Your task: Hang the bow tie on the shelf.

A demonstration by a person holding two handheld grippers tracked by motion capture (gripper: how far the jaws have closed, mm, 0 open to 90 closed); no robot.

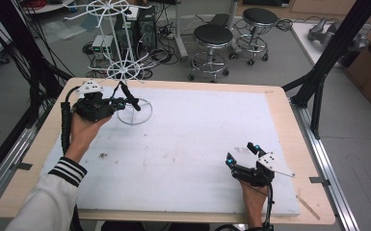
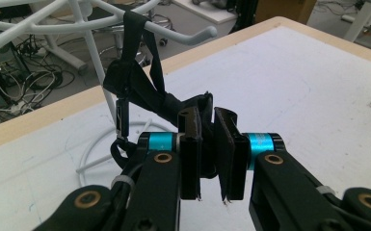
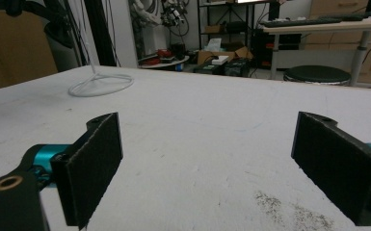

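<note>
At the white rack (image 2: 96,72), your left gripper (image 2: 212,159) holds a black strap (image 2: 139,86) draped over a prong. Hanging looks nearly done; only release remains. Your right gripper (image 3: 207,168) rests wide open on the desk (image 3: 197,110).

Left gripper (image 1: 125,98) jaws nearly closed, raised; right gripper (image 1: 241,154) rests wide open.

We wear a white sleeve (image 1: 38,202) with black-and-white striped cuff (image 1: 68,171); behind our black two-jaw grippers (image 1: 107,104) with teal collars (image 2: 160,141) and brass screws (image 2: 163,158) trail black cables (image 1: 65,126).

Left tool (image 1: 117,102) grips black strap (image 1: 127,95) at white rack (image 1: 125,67) — right tool (image 1: 243,155) rests apart.
</note>
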